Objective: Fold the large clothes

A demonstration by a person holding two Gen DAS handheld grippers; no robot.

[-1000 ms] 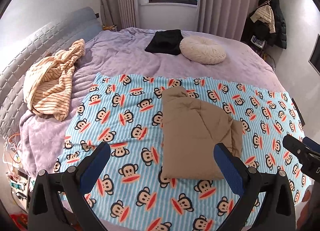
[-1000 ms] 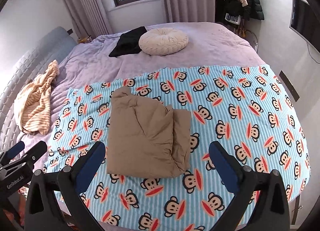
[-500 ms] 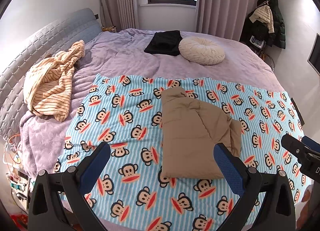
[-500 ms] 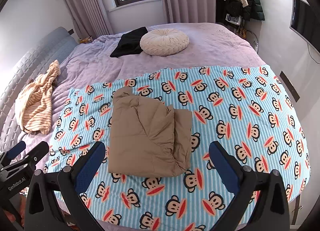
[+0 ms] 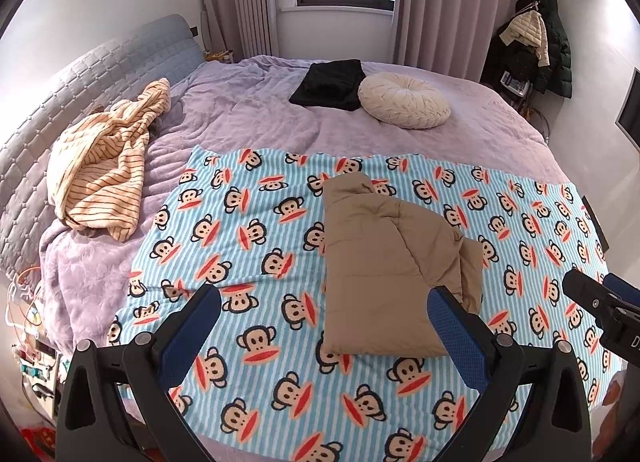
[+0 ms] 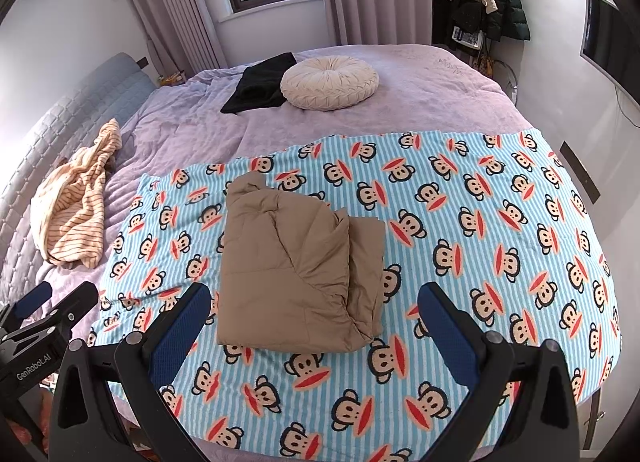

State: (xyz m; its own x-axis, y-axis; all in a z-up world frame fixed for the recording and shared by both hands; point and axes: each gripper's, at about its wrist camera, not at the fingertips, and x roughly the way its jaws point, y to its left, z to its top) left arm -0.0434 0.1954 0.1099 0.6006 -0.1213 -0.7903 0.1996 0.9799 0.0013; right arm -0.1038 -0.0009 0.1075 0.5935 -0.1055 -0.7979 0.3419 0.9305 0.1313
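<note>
Nothing shifted, folded tan jacket unmoved, both tongs still wide, empty

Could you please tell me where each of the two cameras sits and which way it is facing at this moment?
Left wrist: on the left claw, above the bed's near edge, facing the window; its own blue fingers show, open, and the right claw enters at the right edge.
Right wrist: on the right claw, facing likewise from further right; its fingers spread open, with the left claw at lower left.
Shared: the folded tan garment on the monkey-print blanket, and the cream round cushion.
</note>
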